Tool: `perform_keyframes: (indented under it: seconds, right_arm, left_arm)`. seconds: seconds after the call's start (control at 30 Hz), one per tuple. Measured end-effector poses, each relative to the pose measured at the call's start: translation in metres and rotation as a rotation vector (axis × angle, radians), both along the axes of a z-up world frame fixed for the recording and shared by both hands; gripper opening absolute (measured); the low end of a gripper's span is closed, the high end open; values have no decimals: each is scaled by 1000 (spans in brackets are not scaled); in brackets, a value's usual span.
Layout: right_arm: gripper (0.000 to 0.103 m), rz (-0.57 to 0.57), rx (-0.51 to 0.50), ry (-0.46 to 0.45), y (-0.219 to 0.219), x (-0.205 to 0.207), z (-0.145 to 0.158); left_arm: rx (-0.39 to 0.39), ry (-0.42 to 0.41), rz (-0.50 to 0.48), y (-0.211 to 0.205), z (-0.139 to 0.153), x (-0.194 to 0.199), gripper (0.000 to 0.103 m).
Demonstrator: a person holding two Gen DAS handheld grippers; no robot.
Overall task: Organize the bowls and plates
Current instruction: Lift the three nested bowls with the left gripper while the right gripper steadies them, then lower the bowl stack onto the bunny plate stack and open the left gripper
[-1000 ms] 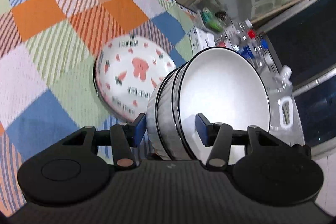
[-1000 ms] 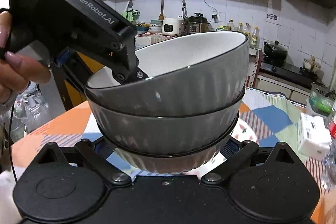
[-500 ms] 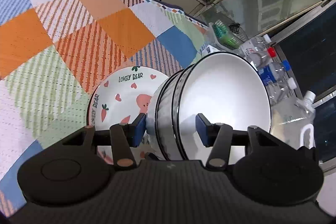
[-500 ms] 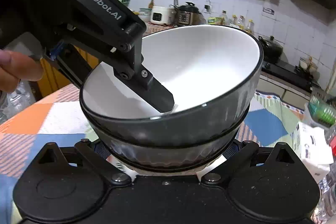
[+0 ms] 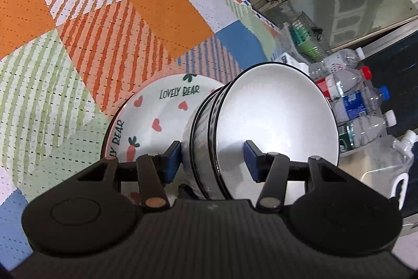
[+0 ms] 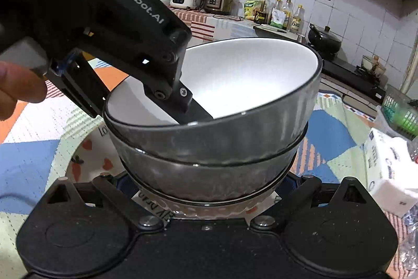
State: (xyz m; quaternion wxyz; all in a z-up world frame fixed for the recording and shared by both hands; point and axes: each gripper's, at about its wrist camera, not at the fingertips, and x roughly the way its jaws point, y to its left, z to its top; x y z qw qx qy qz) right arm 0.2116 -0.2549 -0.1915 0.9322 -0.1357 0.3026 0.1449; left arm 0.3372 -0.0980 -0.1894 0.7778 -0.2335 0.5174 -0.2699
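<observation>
A stack of grey ribbed bowls [image 5: 274, 122] with white insides hangs tilted just above a white "Lovely Bear" plate [image 5: 156, 106] on the patchwork tablecloth. My left gripper [image 5: 211, 161] is shut on the stack's walls, one blue pad outside and one inside the top bowl. In the right wrist view the bowl stack [image 6: 209, 143] fills the middle. The left gripper's inner finger [image 6: 193, 111] reaches into the top bowl. My right gripper [image 6: 209, 182] clasps the lowest bowl from both sides, its pads hidden. The plate [image 6: 86, 156] shows beneath at left.
Plastic bottles [image 5: 360, 101] and a clear jug [image 5: 384, 164] stand past the table's right edge. A green basket [image 6: 399, 114] and a white tissue pack [image 6: 386, 166] lie on the cloth at right. A person's hand [image 6: 18, 88] holds the left gripper.
Both grippers have come down with the bowl stack towards the plate, which now lies close beneath it. The stack shows more of its inside in the right wrist view.
</observation>
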Motion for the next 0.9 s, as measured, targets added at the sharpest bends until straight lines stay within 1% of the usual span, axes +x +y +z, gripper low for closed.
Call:
perform_keyframes:
  seconds: [0.13,0.33,0.4,0.47,0.53,0.6,0.63,0.73,0.8,0.9]
  right_arm:
    - [100,-14,9,11,2,3,-4]
    - [100,-59,80,47,-5,6,-6]
    - [99,-54,67,37,-6,9,-7]
    - [101,-64,37,19,-3,8,-9]
    - [101,-83,41,25,-3,2,-9]
    - [101,-117,71,26,-5,-3,-6]
    - [101,-128,76,21,-5,-8,-6]
    - [101,-112,42,-6,-1,-21,-1]
    - [101,-98,20,-34,0,-32,6]
    - [101,-112,37,-51,-2,-46,17]
  left_arm:
    - [8,-9,5,2,-4,0,50]
    - [24,-40,-15,0,-1,-6,48]
    - [24,-42,-5,0,-2,-9,48]
    - [16,-51,14,2,-2,-15,47]
    - [15,-85,25,4,0,-22,48]
    - [29,-148,30,4,6,-32,54]
    - [34,-174,35,5,9,-36,54]
    - [20,-218,58,12,20,-45,56]
    - [9,-244,82,19,29,-51,60]
    - [-5,-270,109,31,44,-63,62]
